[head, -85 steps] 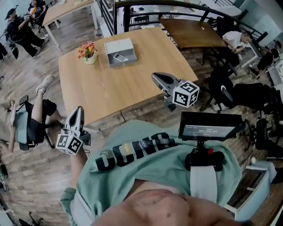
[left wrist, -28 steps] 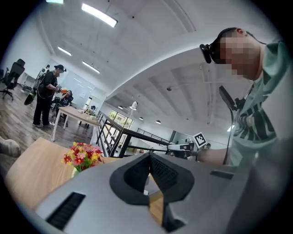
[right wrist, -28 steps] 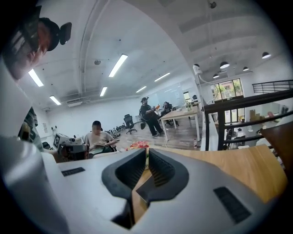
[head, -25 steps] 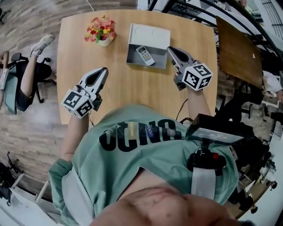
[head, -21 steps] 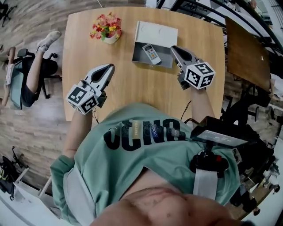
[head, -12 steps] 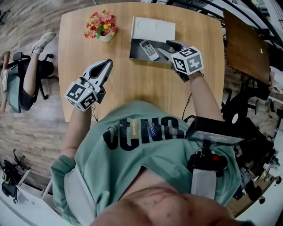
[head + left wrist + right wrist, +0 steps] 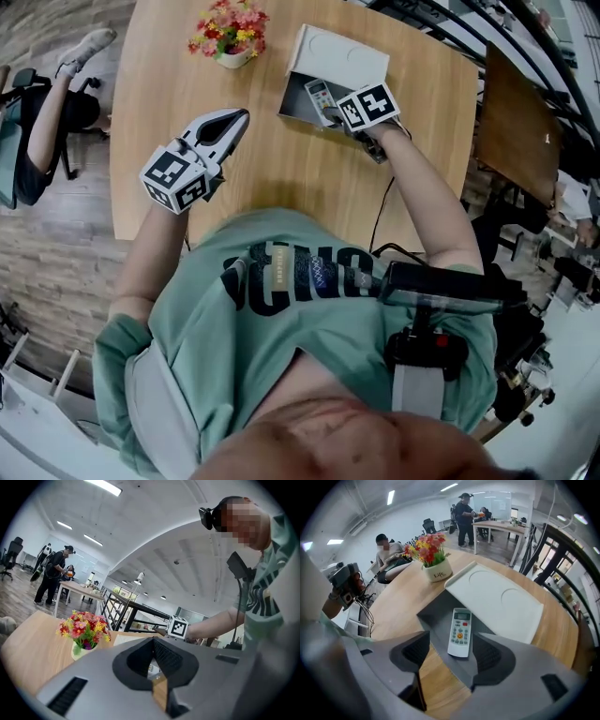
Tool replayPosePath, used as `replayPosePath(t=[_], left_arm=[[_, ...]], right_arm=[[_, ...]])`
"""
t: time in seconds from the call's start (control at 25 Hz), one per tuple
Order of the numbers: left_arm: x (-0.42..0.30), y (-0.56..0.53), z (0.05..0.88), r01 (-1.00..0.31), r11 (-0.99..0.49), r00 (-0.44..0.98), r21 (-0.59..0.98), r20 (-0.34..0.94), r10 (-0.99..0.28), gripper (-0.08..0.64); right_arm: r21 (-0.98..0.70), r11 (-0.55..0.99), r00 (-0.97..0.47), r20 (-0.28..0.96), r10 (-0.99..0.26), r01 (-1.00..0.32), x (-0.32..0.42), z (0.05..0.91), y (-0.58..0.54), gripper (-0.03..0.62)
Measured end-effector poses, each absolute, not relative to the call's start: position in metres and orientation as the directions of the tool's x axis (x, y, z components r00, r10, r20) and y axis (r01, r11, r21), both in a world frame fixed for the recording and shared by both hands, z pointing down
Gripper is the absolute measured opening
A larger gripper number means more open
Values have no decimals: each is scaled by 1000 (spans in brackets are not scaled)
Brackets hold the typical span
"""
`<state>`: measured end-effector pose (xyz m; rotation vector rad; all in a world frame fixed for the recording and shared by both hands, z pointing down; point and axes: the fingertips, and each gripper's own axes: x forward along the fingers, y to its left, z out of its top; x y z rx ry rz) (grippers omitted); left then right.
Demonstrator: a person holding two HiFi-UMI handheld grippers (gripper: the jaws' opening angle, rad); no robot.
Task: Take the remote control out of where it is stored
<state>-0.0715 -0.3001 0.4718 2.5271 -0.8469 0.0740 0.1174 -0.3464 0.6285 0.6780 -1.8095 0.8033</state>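
— What is on the wooden counter point(image 7: 281, 183)?

— One flat grey box point(image 7: 436, 613), lying open near the far edge. Its one white lid point(image 7: 497, 599) is smooth with rounded corners and a round dent, and it lies beyond the box. One white pot of red, yellow and pink flowers point(image 7: 433, 555) stands to the left of the box.

— And the remote control point(image 7: 460, 630)?

— There is one, a slim white plastic bar lying flat in the grey box. Its long axis runs from the near edge to the far edge, with the display end pointing at the lid.

— The two grippers?

— The right gripper point(image 7: 451, 637) hangs over the box with its grey jaws opening. The remote's near end shows between them, and the ribbed pads are not on it. The left gripper point(image 7: 240, 116) is above the counter's left half with its jaws clenched on nothing.
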Motion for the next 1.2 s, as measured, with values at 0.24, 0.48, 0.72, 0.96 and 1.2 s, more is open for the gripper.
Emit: replayPosePath(t=[0.24, 0.48, 0.72, 0.96, 1.2], left_arm=[[-78, -305, 492, -586, -676, 803, 446, 206, -559, 5], [-83, -314, 514, -581, -667, 806, 466, 221, -548, 5], [-76, -331, 537, -565, -666, 819, 487, 234, -524, 5], [-69, -347, 553, -553, -657, 826, 512, 233, -513, 5], [-59, -357, 568, -536, -669, 839, 515, 238, -489, 5]], right_arm=[[-218, 581, -298, 953, -45, -784, 116, 669, -355, 314], [-215, 552, -272, 962, -22, -806, 109, 699, -357, 343], [-190, 543, -251, 967, -38, -818, 109, 720, -361, 357], [-143, 552, -227, 970, -87, -822, 110, 725, -363, 357], [-116, 541, -223, 965, -137, -833, 113, 730, -366, 357]])
